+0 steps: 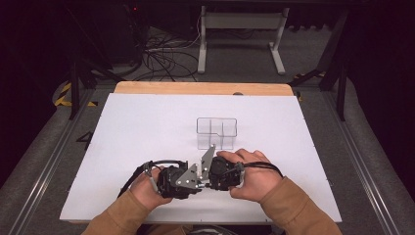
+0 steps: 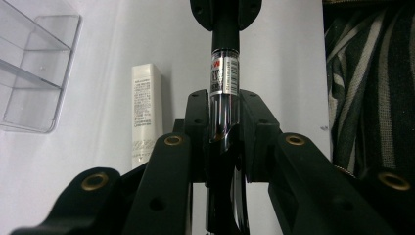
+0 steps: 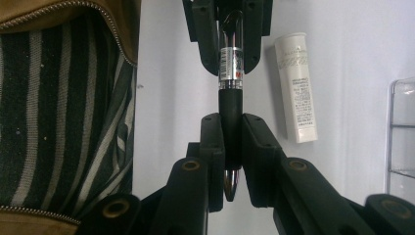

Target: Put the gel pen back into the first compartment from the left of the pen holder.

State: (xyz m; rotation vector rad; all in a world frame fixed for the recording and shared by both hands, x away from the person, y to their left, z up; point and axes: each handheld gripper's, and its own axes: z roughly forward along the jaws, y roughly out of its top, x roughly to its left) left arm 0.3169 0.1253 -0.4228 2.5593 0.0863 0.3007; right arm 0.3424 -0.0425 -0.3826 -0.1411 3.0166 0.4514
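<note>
A black pen with a clear labelled barrel is held level between my two grippers, which face each other tip to tip. My left gripper is shut on the clear barrel end. My right gripper is shut on the black grip section, and the silver tip points back between its jaws. In the high view the left gripper and the right gripper meet near the table's front edge, each in a hand. A white tube lies flat on the table below the pen.
A clear plastic organizer with compartments stands just beyond the hands, mid-table. The white board covers a wooden table. A striped garment hangs close on the person's side. Cables and a table frame lie on the floor beyond.
</note>
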